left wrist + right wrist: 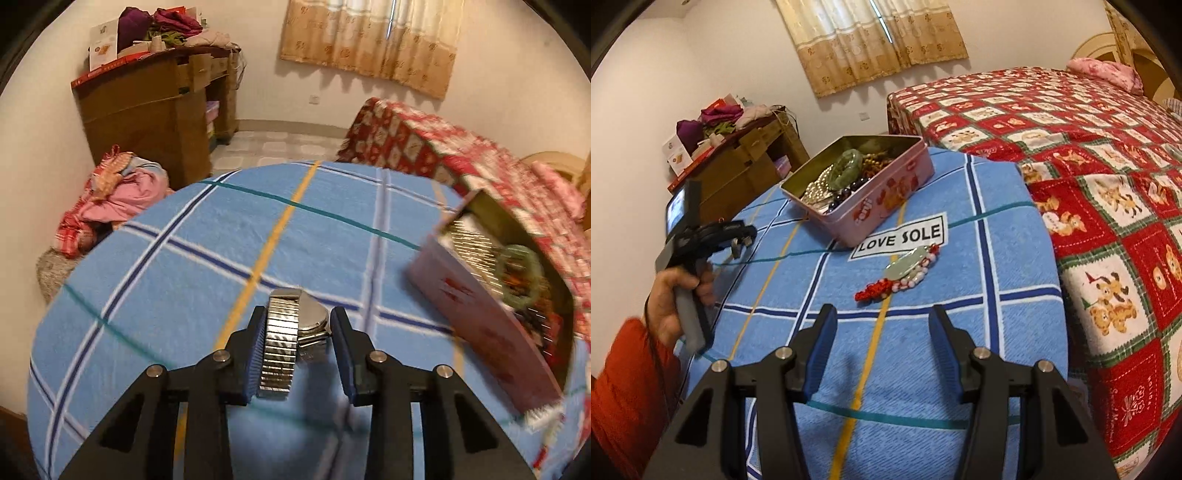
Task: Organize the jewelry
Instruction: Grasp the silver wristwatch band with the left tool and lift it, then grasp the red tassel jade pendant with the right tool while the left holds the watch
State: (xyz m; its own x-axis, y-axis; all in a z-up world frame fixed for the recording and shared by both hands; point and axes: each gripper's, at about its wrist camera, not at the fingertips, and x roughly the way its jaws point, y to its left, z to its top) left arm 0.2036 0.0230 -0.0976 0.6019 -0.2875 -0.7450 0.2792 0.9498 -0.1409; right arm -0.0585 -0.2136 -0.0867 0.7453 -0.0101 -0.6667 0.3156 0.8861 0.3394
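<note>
Holding a silver watch (291,343) with a stretch band, the left gripper (298,354) has its pads narrowed around it, seemingly clamped, above the blue checked cloth (207,258). Right gripper (882,350) stands half open, nothing between its fingers. Pink tin (886,195) at the far side already contains a green bangle (849,166) and beads. A red-and-white beaded pendant (905,269) lies loose on the cloth near the tin; judged partway done: watch and pendant left to stow

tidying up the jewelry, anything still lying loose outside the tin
Yes: a beaded piece with a pale green pendant lies on the blue cloth beside the pink tin; a metal watch sits between the left tongs.
</note>
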